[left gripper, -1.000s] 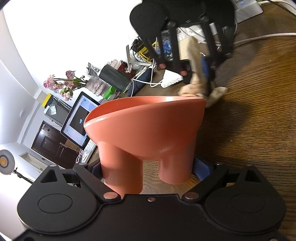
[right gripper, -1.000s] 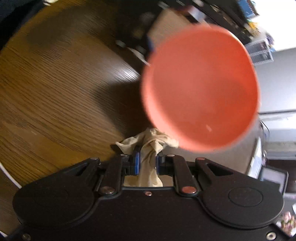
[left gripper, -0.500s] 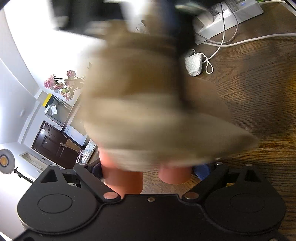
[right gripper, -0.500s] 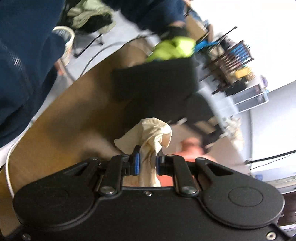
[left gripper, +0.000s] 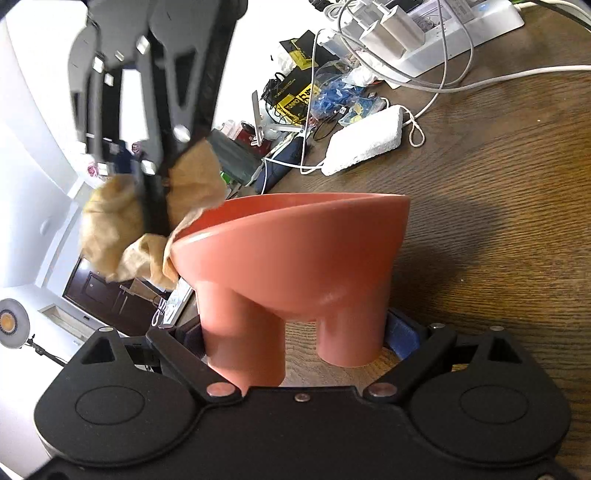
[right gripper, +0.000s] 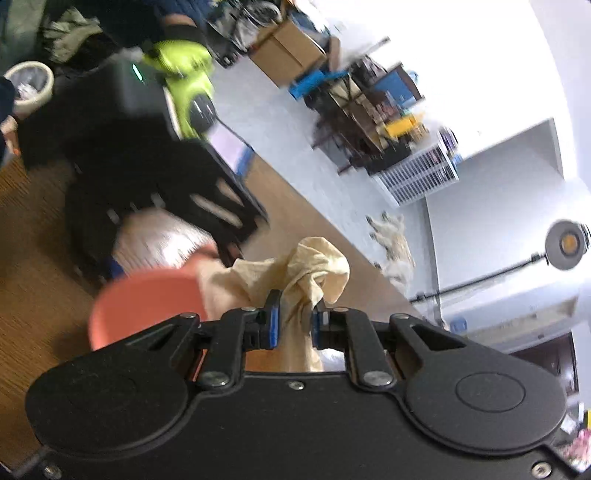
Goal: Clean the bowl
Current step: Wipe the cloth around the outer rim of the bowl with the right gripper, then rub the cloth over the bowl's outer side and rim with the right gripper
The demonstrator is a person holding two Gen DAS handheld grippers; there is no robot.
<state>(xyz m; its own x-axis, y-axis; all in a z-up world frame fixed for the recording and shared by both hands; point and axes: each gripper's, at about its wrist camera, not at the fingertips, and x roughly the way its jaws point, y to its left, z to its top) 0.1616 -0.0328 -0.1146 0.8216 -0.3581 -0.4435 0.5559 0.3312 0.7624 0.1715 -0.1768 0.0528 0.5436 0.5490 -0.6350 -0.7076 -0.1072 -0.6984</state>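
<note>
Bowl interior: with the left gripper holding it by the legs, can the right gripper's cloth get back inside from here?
Probably yes. The bowl is tilted with its mouth open, and the cloth in the right gripper sits right at the rim with nothing between. The left gripper clamps only the legs, clear of the opening.

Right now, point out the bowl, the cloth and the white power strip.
bowl (left gripper: 295, 258): left wrist view, on its outer wall.
cloth (right gripper: 306, 273): right wrist view, on the bunched folds above the pads.
white power strip (left gripper: 461, 33): left wrist view, on its top face.
</note>
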